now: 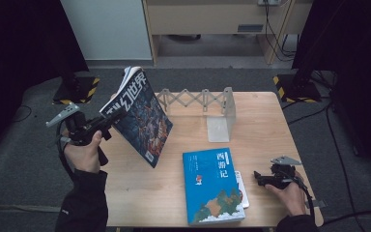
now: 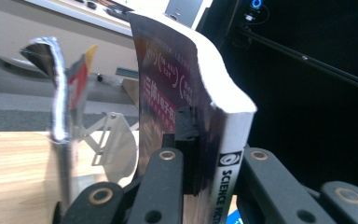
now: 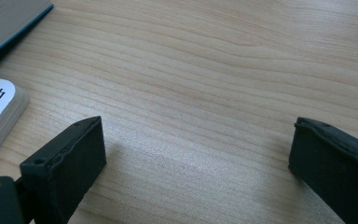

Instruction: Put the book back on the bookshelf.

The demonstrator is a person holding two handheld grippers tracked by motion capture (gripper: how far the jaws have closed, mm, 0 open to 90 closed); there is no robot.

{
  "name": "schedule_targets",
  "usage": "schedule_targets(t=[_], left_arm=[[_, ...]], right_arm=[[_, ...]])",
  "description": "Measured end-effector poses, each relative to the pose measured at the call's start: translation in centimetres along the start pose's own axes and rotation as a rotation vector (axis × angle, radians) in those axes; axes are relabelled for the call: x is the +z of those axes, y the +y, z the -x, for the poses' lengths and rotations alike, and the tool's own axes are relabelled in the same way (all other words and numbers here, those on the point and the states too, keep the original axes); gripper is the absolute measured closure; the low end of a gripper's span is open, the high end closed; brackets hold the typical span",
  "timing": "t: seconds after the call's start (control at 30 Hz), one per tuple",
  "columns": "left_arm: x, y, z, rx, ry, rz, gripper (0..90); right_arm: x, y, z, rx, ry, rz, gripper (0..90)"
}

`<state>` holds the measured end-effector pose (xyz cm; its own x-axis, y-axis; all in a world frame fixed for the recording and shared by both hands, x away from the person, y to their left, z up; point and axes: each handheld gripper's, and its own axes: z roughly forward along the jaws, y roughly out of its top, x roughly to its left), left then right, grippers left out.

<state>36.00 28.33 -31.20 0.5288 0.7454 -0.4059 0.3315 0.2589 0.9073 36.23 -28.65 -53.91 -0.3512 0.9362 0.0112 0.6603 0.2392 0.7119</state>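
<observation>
Left gripper (image 1: 107, 121), fingers clenched on the spine of a dark-covered science-fiction magazine (image 1: 137, 113), holds it tilted above the wooden worktop (image 1: 140, 193) at centre left; its long axis runs toward the silver accordion book rack (image 1: 200, 101), upper centre. Right gripper (image 1: 260, 177), fingers released, rests lower right beside a blue paperback book (image 1: 211, 186).

White book (image 1: 240, 188) lies mostly hidden beneath the blue paperback book (image 1: 212, 186); the blue cover's small print is illegible.
</observation>
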Motion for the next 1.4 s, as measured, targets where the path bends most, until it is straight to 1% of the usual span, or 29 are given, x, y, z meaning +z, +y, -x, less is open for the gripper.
schedule_targets(t=[0.1, 0.17, 0.33, 0.37, 0.4, 0.43, 0.47, 0.63, 0.77, 0.87, 1.0, 1.17, 1.27, 1.33, 1.4], left_arm=[[-0.1, 0.1, -0.3, -0.003, 0.009, 0.001, 82.3], [-0.1, 0.2, -0.7, -0.004, 0.03, -0.004, 82.3], [0.6, 0.3, -1.2, 0.015, 0.078, 0.001, 82.3], [0.6, 0.3, -1.2, 0.015, 0.078, 0.001, 82.3], [1.0, 0.2, -1.4, 0.022, 0.095, 0.005, 82.3], [1.0, 0.2, -1.4, 0.022, 0.095, 0.005, 82.3], [1.5, 0.2, -1.5, 0.03, 0.113, 0.009, 82.3], [2.9, -0.1, -1.9, 0.031, 0.147, 0.016, 82.3], [4.1, -0.6, -1.8, 0.05, 0.177, 0.013, 82.3], [5.1, -1.0, -1.8, 0.06, 0.192, 0.01, 82.3], [6.2, -1.6, -2.0, 0.064, 0.214, 0.008, 82.3], [7.5, -2.2, -1.9, 0.095, 0.248, 0.003, 82.3], [8.2, -2.4, -2.1, 0.092, 0.259, 0.002, 82.3], [8.6, -2.6, -2.2, 0.085, 0.258, 0.009, 82.3], [8.9, -2.8, -2.1, 0.092, 0.267, 0.015, 82.3]], right_arm=[[0.0, 0.0, 0.0, 0.001, 0.0, 0.0, 4.0], [0.0, 0.0, 0.0, 0.0, 0.0, 0.0, 4.0], [0.0, 0.0, 0.0, 0.0, 0.0, 0.0, 4.0], [0.0, 0.0, 0.0, 0.0, 0.0, 0.0, 4.0], [0.0, 0.0, 0.0, 0.0, 0.0, 0.0, 4.0], [0.0, 0.0, 0.0, 0.0, 0.0, 0.0, 4.0], [0.0, 0.0, 0.0, 0.0, 0.0, 0.0, 4.0], [0.0, 0.0, 0.0, 0.001, 0.0, 0.0, 4.0], [0.0, 0.0, 0.0, 0.0, 0.0, 0.0, 4.0], [0.0, 0.0, 0.0, 0.001, 0.0, 0.0, 4.0], [0.0, 0.0, 0.0, 0.0, 0.0, 0.0, 4.0], [0.0, 0.0, 0.0, 0.0, -0.001, 0.0, 3.9], [0.0, 0.0, 0.0, 0.0, -0.001, 0.0, 3.9], [0.0, 0.0, 0.0, 0.0, 0.0, 0.0, 3.9], [0.0, 0.0, 0.0, 0.0, 0.0, 0.0, 3.9]])
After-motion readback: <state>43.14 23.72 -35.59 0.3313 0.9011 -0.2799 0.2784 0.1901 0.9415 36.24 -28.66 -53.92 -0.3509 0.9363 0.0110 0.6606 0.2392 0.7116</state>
